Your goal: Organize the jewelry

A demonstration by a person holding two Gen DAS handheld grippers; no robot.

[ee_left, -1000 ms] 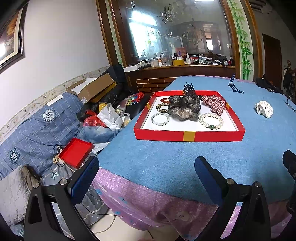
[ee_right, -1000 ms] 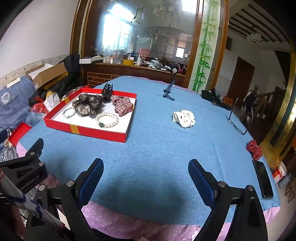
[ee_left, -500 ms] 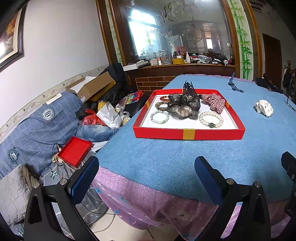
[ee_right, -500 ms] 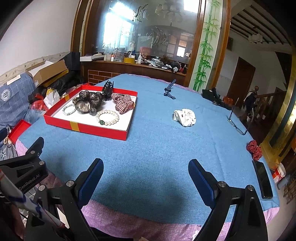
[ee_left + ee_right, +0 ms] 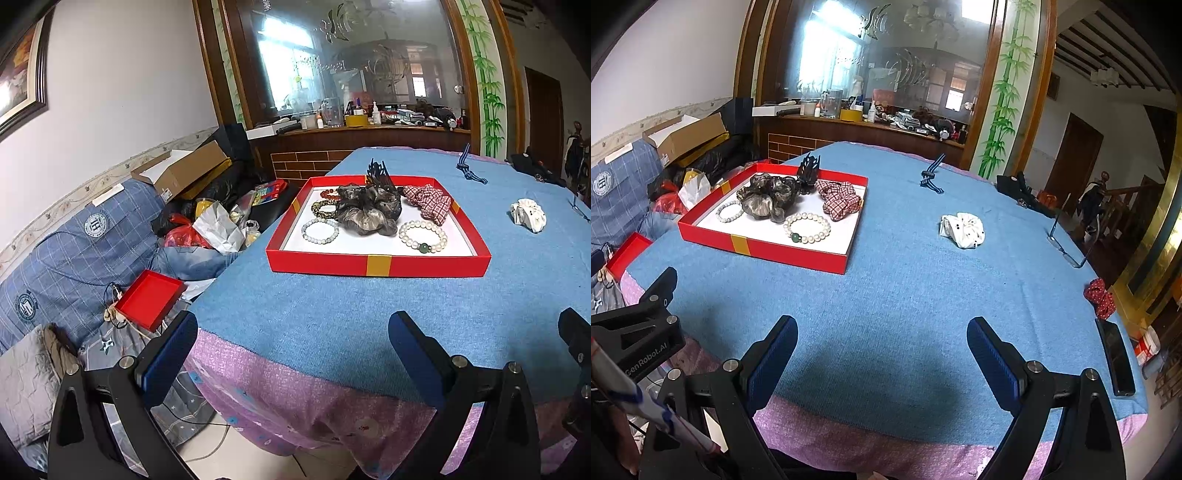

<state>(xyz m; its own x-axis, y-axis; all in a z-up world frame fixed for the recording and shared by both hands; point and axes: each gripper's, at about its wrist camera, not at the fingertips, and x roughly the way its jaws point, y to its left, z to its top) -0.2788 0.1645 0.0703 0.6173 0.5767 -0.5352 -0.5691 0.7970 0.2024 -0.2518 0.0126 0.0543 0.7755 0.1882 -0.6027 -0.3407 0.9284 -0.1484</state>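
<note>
Listing largest first: blue cloth-covered table (image 5: pixel 886 295); since 1 second ago both views have drawn slightly back from it with nothing lifted, so sorting appears paused or between pickups.
Red shallow cardboard tray (image 5: pixel 378 265), centre of the left view, holds 1 grey-brown gauze scrunchie (image 5: pixel 364 214), 1 red-checked fabric scrunchie (image 5: pixel 428 199), 1 black claw clip (image 5: pixel 380 173), 1 white bead bracelet with a green bead (image 5: pixel 423 236), 1 pale bead bracelet (image 5: pixel 319 230).
White dotted fabric scrunchie (image 5: pixel 962 229) lies loose, right of the tray, well apart.
Left gripper (image 5: pixel 291 350) and right gripper (image 5: pixel 882 350): fingers spread, empty.
</note>
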